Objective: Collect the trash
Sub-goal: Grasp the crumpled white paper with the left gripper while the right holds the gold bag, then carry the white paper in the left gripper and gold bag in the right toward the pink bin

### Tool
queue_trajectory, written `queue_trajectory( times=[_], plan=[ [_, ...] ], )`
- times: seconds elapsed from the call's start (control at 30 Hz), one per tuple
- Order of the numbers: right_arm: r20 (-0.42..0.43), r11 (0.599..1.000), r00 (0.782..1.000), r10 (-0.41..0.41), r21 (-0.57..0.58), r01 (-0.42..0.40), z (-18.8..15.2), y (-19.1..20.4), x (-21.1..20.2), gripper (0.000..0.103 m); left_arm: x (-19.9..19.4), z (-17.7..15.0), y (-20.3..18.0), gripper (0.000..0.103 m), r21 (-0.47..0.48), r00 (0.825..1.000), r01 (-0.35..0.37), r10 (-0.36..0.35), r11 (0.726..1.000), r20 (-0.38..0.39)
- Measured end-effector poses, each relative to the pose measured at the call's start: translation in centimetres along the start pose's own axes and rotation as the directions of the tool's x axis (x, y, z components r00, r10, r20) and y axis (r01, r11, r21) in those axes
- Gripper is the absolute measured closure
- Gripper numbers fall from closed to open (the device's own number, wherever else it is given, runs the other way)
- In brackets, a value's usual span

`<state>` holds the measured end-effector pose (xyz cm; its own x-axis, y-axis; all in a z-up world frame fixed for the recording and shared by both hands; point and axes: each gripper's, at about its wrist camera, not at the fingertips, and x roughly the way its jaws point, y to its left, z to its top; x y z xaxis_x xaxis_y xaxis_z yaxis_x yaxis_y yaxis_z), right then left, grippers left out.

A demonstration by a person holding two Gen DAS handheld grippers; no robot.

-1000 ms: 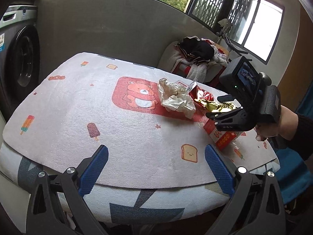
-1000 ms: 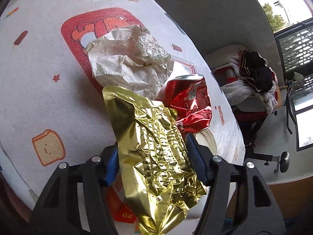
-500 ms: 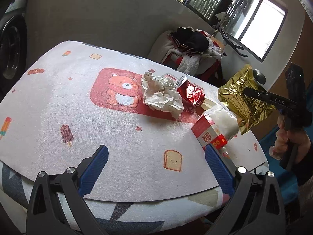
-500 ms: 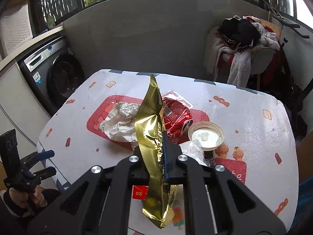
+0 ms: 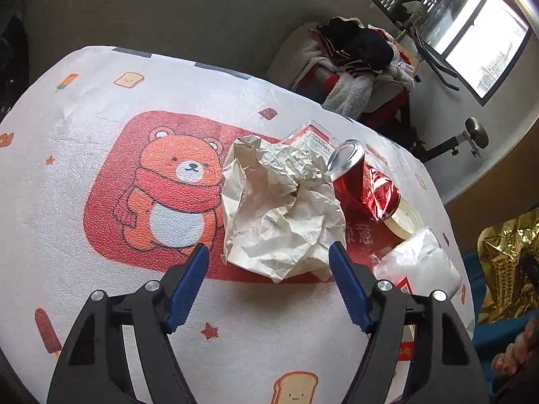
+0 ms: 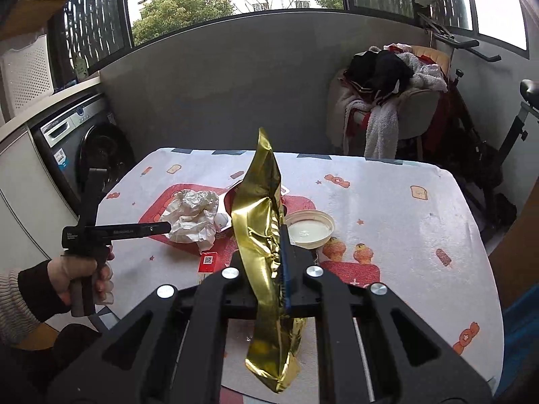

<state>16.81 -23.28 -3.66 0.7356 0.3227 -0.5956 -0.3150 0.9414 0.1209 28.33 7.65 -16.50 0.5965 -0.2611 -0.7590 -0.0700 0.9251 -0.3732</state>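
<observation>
Your right gripper [image 6: 281, 262] clamps the gold wrapper [image 6: 266, 222]. Your left gripper [image 5: 269, 266], jaws closing, straddles the crumpled paper [image 5: 279, 208]; push farther before squeezing.

My left claw [image 5: 267, 262] — black plastic arms w/ cut-out slots, round silver screws at the joints, ribbed blue pads [image 5: 187, 289] on the fingers. My right claw [image 6: 269, 269] is the same build: black frame, silver screw heads, blue pad along one finger. From the right cam, the left unit has a black pistol-style handle w/ small pale lettering on its side. My left hand [image 6: 81, 276] comes out of a dark cuff — over a ribbed grey-white knit sleeve [image 6: 15, 306].
</observation>
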Motion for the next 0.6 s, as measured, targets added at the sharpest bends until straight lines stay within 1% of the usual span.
queue_trajectory(
  times=[0.1,0.23,0.27,0.3,0.37,0.4,0.43,0.47,0.6],
  plan=[
    [0.012,0.998,0.999,-0.043,-0.036,0.043,-1.3,-0.3,-1.1,0.091,1.5,1.2,-0.5,0.032,0.002,0.999,-0.051,0.051,0.999,-0.012],
    [0.005,0.999,0.999,-0.044,-0.021,0.044,-2.9,-1.2,-1.7,0.091,3.5,2.1,-0.5,0.033,-0.016,0.995,-0.082,0.081,0.997,-0.055],
    [0.001,0.999,0.999,-0.043,-0.011,0.043,-3.3,-1.4,-1.8,0.091,3.9,2.0,-0.5,0.038,-0.003,0.993,-0.098,0.097,0.995,-0.068],
    [0.0,0.999,0.999,-0.041,0.002,0.041,-3.6,-1.6,-1.8,0.091,4.2,2.0,-0.6,0.057,0.017,0.991,-0.112,0.113,0.994,-0.072],
    [0.003,0.999,1.0,-0.031,0.036,0.031,-4.0,-2.0,-1.9,0.091,3.8,1.7,-1.1,0.066,0.074,0.991,-0.118,0.122,0.99,-0.048],
    [0.004,0.998,1.0,-0.025,0.052,0.025,-4.2,-2.2,-1.9,0.091,3.5,1.5,-1.5,0.072,0.113,0.99,-0.126,0.132,0.986,-0.043],
    [0.004,0.998,1.0,-0.02,0.066,0.02,-4.4,-2.3,-2.0,0.091,3.1,1.3,-1.9,0.075,0.152,0.99,-0.13,0.137,0.98,-0.042],
    [0.003,0.997,1.0,-0.017,0.078,0.016,-4.6,-2.4,-2.0,0.091,2.5,1.1,-2.2,0.077,0.179,0.99,-0.124,0.133,0.976,-0.039],
    [0.001,0.995,1.0,-0.001,0.096,0.001,-5.1,-1.9,-2.0,0.091,-1.0,0.5,-3.4,0.078,0.258,0.994,-0.109,0.112,0.96,0.004]
  ],
)
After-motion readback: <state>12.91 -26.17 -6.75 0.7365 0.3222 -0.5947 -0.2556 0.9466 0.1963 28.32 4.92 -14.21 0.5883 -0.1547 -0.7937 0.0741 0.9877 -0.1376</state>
